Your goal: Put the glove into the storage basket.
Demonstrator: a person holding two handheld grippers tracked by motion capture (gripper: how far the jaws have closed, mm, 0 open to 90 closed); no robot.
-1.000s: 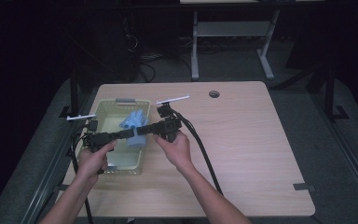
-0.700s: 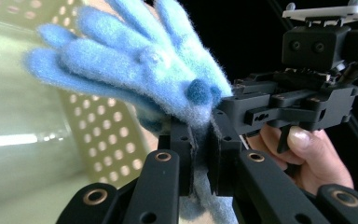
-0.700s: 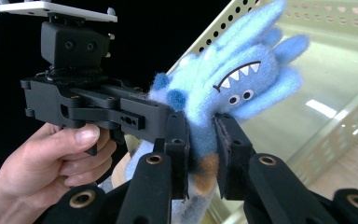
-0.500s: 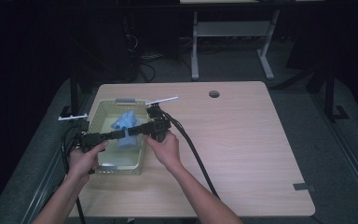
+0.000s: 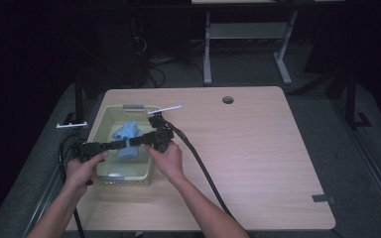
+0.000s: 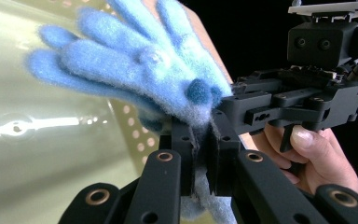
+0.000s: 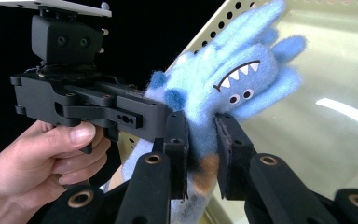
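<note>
A fuzzy blue glove [image 5: 127,133] with a toothy monster face [image 7: 235,81] hangs over a pale perforated basket [image 5: 102,120] at the table's left. Both grippers are shut on it from opposite sides. My left gripper [image 5: 122,144] reaches in from the left, and in its own view its jaws [image 6: 200,158] pinch the cuff, with the glove's fingers [image 6: 135,60] spread above. From the right comes my right gripper [image 5: 135,140]; its pads [image 7: 200,149] clamp the same cuff. Each gripper view shows the other gripper, right [image 6: 303,98] and left [image 7: 84,102], held in a hand.
The basket's glossy floor [image 6: 37,140] lies under the glove. A wooden table [image 5: 258,148] stretches to the right, with a round cable hole [image 5: 227,99] near its far edge. A thick black cable [image 5: 198,163] trails across it from the right gripper. A metal frame [image 5: 248,29] stands behind.
Both hands and grippers have shifted left across the basket, carrying the glove with them. Both grips have stayed shut.
</note>
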